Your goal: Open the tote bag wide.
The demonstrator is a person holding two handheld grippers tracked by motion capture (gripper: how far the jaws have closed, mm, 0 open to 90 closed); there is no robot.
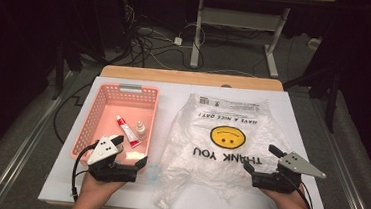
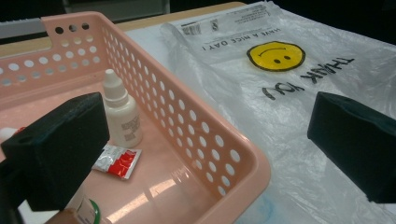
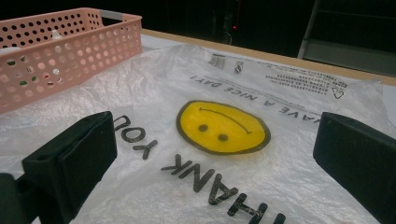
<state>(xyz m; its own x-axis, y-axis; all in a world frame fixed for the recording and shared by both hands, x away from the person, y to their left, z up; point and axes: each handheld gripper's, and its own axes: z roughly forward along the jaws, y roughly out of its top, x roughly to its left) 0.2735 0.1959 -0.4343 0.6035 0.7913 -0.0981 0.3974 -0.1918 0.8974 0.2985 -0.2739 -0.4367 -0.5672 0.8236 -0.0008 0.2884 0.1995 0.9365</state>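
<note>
Left gripper (image 1: 128,150): my jaws stand wide apart over the near corner of the pink basket (image 1: 88,122), holding nothing.
Right gripper (image 1: 262,158): my jaws are wide apart too, empty, low above the plastic bag (image 1: 220,152).
Hands: both come from the near edge, palms low.
Basket: dropper bottle (image 2: 120,112) stands upright beside a red-and-white tube (image 1: 127,131).

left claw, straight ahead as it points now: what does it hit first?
Probably the pink basket: its near right wall and corner lie between the open jaws of the left claw. The white dropper bottle stands beyond, inside. Depth is unclear.
</note>
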